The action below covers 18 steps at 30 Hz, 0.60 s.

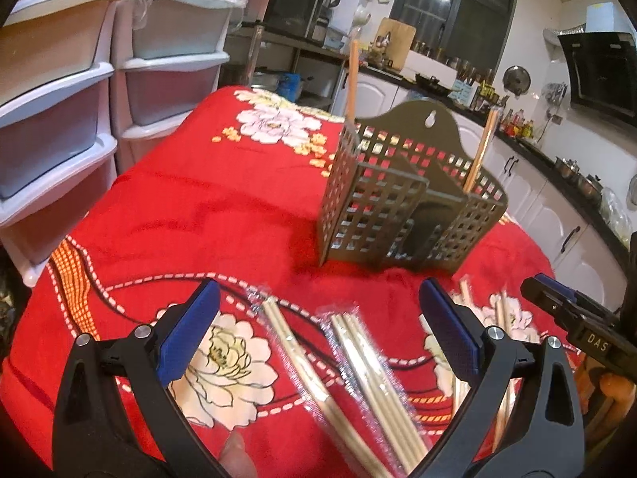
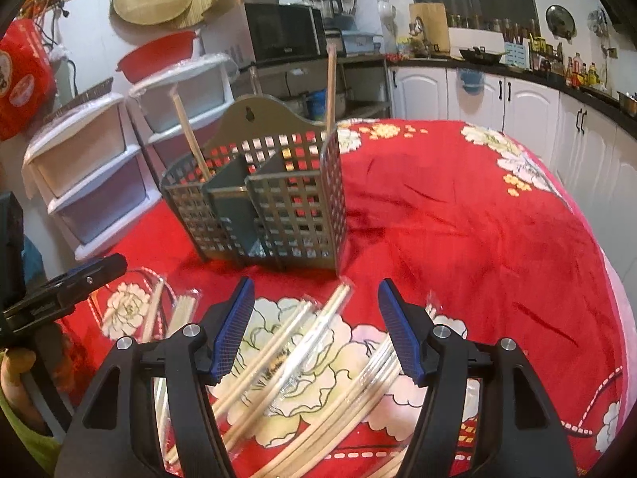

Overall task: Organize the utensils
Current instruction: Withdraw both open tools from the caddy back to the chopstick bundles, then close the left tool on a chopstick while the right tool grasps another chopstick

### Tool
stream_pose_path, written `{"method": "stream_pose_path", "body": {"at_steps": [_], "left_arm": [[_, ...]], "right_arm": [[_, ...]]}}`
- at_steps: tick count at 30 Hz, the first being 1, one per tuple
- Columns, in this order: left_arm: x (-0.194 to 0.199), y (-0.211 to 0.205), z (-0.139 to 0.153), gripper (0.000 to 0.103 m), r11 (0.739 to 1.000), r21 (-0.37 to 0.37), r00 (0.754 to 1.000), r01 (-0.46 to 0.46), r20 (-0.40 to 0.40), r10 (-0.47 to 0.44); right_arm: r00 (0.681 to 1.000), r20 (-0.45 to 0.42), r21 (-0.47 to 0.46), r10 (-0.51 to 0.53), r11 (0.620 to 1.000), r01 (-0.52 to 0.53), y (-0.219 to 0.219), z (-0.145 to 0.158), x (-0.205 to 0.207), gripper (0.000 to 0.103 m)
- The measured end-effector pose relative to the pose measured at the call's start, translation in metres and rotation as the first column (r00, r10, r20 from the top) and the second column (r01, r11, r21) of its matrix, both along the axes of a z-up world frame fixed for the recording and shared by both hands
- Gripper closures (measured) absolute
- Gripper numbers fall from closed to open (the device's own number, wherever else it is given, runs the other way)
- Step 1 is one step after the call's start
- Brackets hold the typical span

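Left gripper (image 1: 318, 322): jaws stand wide apart, blue pads facing each other, nothing clamped. Between and below the pads lie wrapped chopstick packs (image 1: 358, 362), flat on the cloth, on the near side of the holder.

Right gripper (image 2: 316, 326): jaws likewise apart, holding nothing. Loose and wrapped chopsticks (image 2: 302, 350) fan out on the cloth beneath the pads, their far tips stopping just short of the holder's front wall.

Utensil holder (image 1: 402, 203): olive-grey, square-perforated walls, arched back plate with a hanging hole, inner dividers making several compartments. Stands upright on the cloth, beyond both grippers.

Standing chopsticks, two: one chopstick (image 1: 352, 79) rises from the holder's left end as the left wrist view shows it; a second chopstick (image 1: 479, 151) leans in the compartment at the opposite end. Both project well above the holder's rim.

Tablecloth (image 1: 207, 199): red, printed with large white flowers and dashed lines; carries the holder and all chopsticks.

Drawer units (image 1: 79, 91): white plastic, stacked, standing off the table to the holder's left in the left wrist view.

Kitchen counter (image 2: 517, 71): dark top over white cabinets, behind the holder, crowded with bottles and pots. A microwave (image 2: 284, 34) sits on a shelf behind the holder.
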<state>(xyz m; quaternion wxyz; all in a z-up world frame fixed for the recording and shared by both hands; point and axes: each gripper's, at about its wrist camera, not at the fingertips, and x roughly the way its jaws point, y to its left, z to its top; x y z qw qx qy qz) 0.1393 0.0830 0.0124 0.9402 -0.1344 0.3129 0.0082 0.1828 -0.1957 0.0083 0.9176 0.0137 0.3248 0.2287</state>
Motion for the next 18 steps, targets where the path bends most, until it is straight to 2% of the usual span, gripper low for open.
{"method": "stream_pose_path", "body": {"at_steps": [6, 10, 15, 18], "left_arm": [[0.003, 0.008, -0.017, 0.012, 1.000, -0.015, 0.998, -0.005, -0.061, 0.004], [0.008, 0.013, -0.029, 0.015, 0.999, -0.041, 0.995, -0.009, -0.101, 0.005], [0.015, 0.021, -0.044, 0.052, 0.994, -0.108, 0.988, -0.010, -0.152, -0.007], [0.020, 0.026, -0.053, 0.059, 0.989, -0.147, 0.982, -0.018, -0.190, -0.011]], "right_arm": [[0.998, -0.058, -0.044, -0.014, 0.999, 0.012, 0.003, -0.016, 0.011, 0.042], [0.994, -0.109, -0.062, -0.014, 0.998, 0.007, 0.005, -0.028, 0.023, 0.052], [0.986, -0.166, -0.071, -0.013, 0.997, 0.001, 0.010, -0.040, 0.042, 0.056], [0.982, -0.188, -0.075, -0.017, 0.997, 0.003, 0.013, -0.046, 0.056, 0.059]]}}
